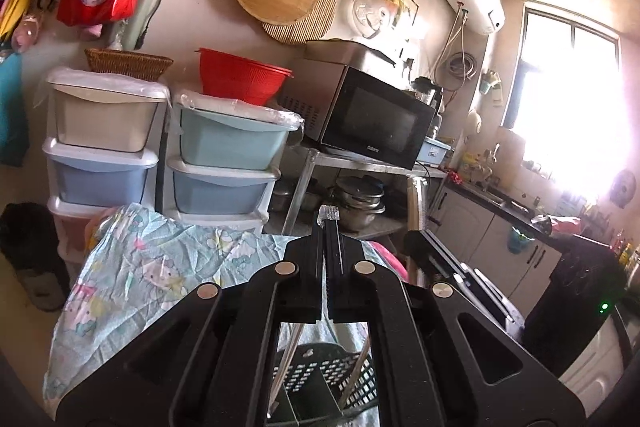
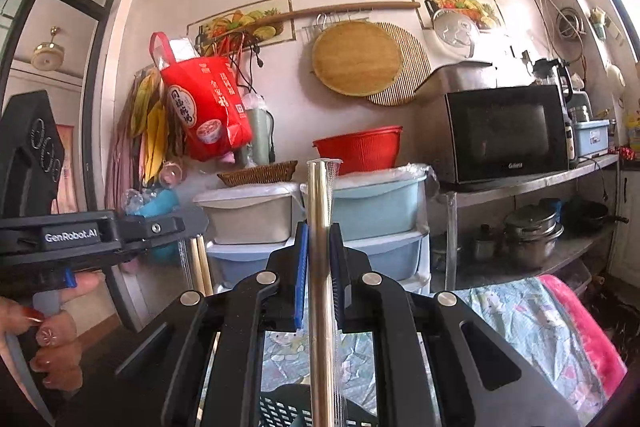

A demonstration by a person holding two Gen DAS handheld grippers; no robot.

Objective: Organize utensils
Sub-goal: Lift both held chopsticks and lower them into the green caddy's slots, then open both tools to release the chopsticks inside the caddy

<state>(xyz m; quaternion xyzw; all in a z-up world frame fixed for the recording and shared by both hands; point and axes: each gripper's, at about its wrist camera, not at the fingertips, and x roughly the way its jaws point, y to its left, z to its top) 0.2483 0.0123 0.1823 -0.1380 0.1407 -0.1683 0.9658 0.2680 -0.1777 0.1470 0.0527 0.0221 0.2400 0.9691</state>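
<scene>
Two grippers are up over a black perforated plastic utensil basket (image 1: 320,383). From the left wrist, the left gripper (image 1: 329,223) has its jaws pressed together, pinching a clear plastic wrapper end; thin metal sticks show below. From the right wrist, the right gripper (image 2: 320,255) clamps an upright wrapped steel rod (image 2: 319,211), likely a chopstick. Unwrapping seems underway; next, pull the wrapper free, then drop the utensil into the basket.

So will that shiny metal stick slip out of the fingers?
Maybe. The stick looks smooth and polished, so probably slippery, and only a short stretch is pinched. It looks straight and stiff, and being round, it would likely roll if dropped.
</scene>
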